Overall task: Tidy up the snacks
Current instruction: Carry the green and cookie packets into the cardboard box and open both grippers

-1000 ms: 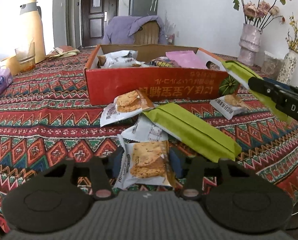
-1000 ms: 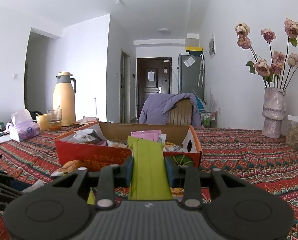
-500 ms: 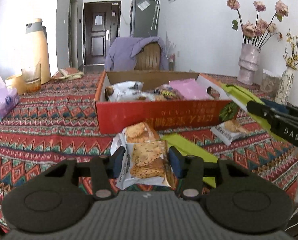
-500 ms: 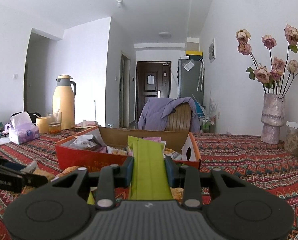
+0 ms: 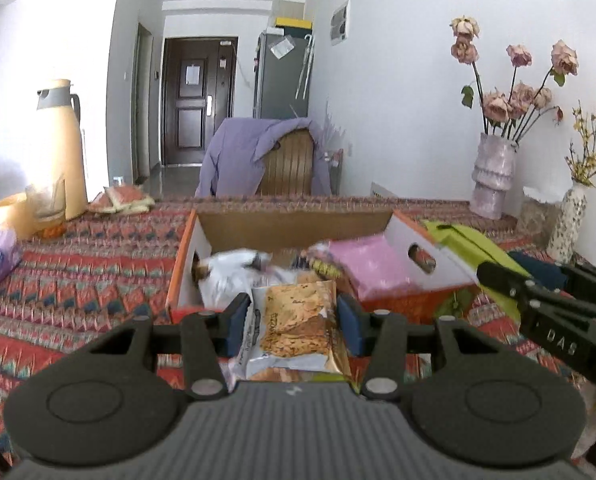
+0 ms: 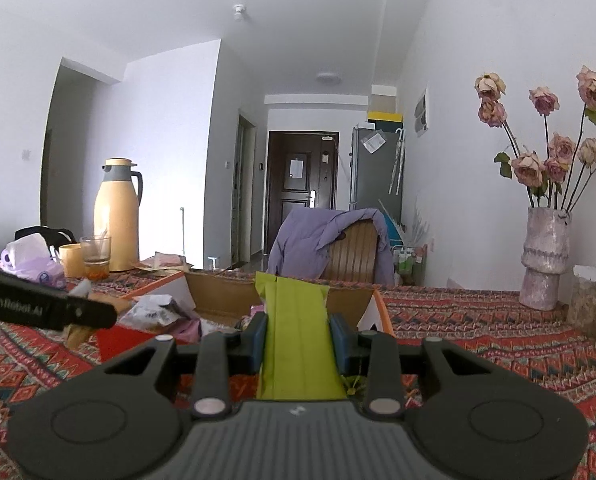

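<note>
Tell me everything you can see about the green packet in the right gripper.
The green packet is a long, flat, lime-green snack wrapper, plastic by its look, plain with lengthwise creases and a sealed, slightly notched far end. The right gripper is shut on it: one finger presses each long edge. It points forward, raised off the table, its far end over the box near the right wall. In the left wrist view it hangs beside that wall.

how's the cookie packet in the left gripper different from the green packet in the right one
The cookie packet is clear-fronted with white edges and shows brown cookies; the green packet is plain opaque lime with nothing visible inside. The cookie packet is short and squarish, the green packet long and narrow, reaching well past the pads. Both are clamped, in the left gripper and right gripper, near the cardboard box.
</note>
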The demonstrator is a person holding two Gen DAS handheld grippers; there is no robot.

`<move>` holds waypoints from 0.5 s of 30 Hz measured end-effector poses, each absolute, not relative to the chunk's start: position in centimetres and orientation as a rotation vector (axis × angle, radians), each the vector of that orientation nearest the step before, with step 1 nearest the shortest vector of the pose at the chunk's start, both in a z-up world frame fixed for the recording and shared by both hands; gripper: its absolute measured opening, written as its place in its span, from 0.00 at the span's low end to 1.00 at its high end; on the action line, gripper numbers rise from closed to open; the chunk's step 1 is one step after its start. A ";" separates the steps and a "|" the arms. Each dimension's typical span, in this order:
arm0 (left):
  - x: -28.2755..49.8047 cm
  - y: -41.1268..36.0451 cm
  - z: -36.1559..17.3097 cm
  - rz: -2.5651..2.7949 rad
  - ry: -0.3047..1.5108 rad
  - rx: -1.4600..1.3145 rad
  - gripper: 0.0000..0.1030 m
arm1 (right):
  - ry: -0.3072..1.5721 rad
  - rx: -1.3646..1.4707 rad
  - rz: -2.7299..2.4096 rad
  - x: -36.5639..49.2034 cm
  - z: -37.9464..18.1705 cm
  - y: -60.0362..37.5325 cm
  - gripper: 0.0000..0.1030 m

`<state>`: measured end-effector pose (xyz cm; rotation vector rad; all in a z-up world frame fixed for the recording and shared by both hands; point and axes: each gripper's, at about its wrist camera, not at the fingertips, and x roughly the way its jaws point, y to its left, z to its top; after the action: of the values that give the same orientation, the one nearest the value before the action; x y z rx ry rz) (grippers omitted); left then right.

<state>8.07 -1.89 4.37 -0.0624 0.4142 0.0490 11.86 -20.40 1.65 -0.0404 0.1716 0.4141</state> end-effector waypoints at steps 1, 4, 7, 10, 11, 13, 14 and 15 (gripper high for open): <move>8.5 -2.0 4.6 0.050 0.409 -0.058 0.47 | 0.168 -0.044 0.411 12.3 1.9 -20.3 0.32; 9.9 -2.1 5.4 0.047 0.401 -0.064 0.47 | 0.159 -0.048 0.405 13.4 2.4 -19.9 0.32; 11.5 -2.2 6.0 0.051 0.397 -0.071 0.47 | 0.164 -0.045 0.399 15.1 3.0 -19.6 0.32; 13.1 -2.3 6.6 0.053 0.386 -0.075 0.47 | 0.169 -0.037 0.390 16.7 3.3 -19.4 0.32; 13.6 -2.3 6.7 0.053 0.384 -0.076 0.47 | 0.169 -0.038 0.381 17.3 3.4 -19.2 0.32; 14.9 -2.3 6.9 0.064 0.386 -0.072 0.47 | 0.174 -0.032 0.372 18.5 3.7 -19.0 0.32; 15.5 -2.3 7.0 0.068 0.389 -0.074 0.47 | 0.179 -0.031 0.370 19.0 3.8 -18.8 0.32; 16.1 -2.2 7.0 0.073 0.392 -0.076 0.47 | 0.184 -0.031 0.366 19.6 3.9 -18.7 0.32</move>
<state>16.12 -2.20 7.00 -0.0764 0.3922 0.0727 19.65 -18.70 3.90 -0.0307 0.1838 0.3662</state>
